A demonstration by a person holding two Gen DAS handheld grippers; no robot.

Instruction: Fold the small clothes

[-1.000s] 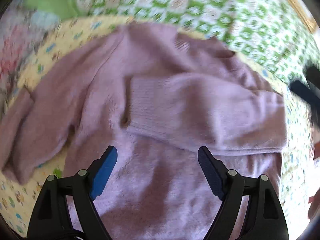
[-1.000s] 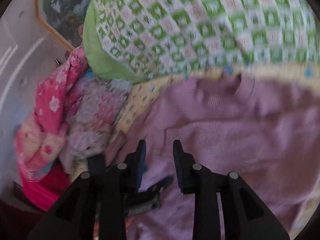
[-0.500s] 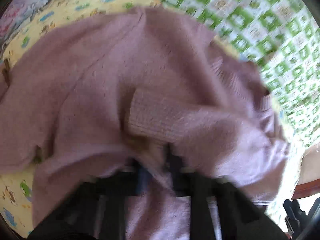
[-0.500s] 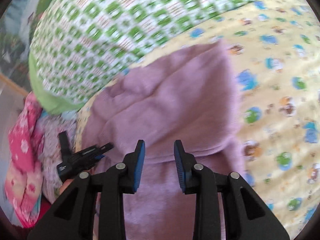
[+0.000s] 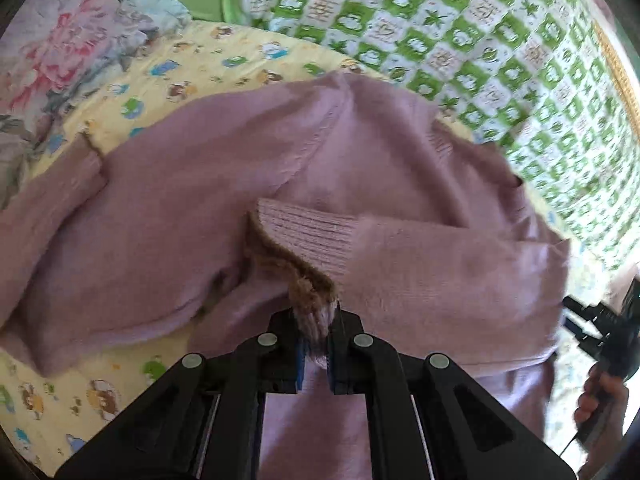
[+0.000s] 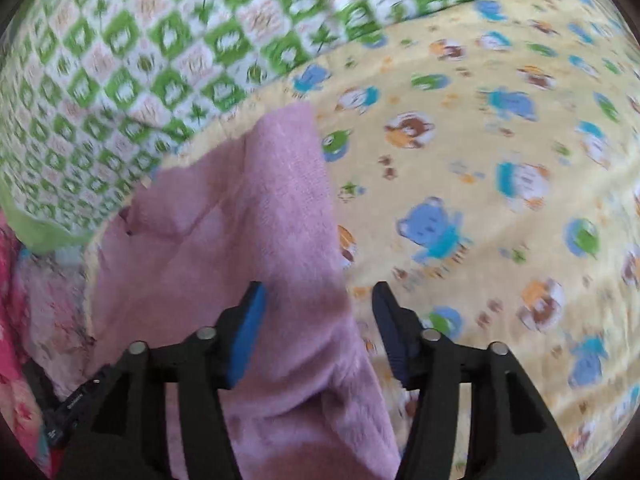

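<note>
We see a mauve sweater (image 5: 208, 208) spread on a yellow sheet (image 5: 168, 68) printed with cartoon animals. From the left wrist view, our left gripper (image 5: 314, 344) is clenched on a bunch of the sweater's knit, the fabric pinched between its blue pads (image 5: 301, 364) and rising out of the closed jaws. Just beyond the grip lies a ribbed cuff (image 5: 308, 236) with a brownish fuzzy edge; its sleeve runs off to the right, folded across the sweater's body. The other sleeve trails to the left edge of the view, lying on the sheet. A seam runs diagonally up the sweater toward its far edge.

Beyond the sweater sits a green-and-white checked quilt (image 5: 460, 40), and a floral fabric (image 5: 60, 52) is bunched at the far left. At the right edge, a hand (image 5: 600, 396) holds a black gripper handle.

From the right wrist view, our right gripper (image 6: 320, 304) is released, jaws spread wide. The sweater (image 6: 248, 240) passes under its left finger (image 6: 250, 320) and between the jaws, while the right finger hangs over the bare sheet (image 6: 500, 140). We cannot tell whether the fingers touch the knit. The quilt (image 6: 120, 60) fills the upper left here, with pink floral fabric (image 6: 16, 300) along the left edge.
</note>
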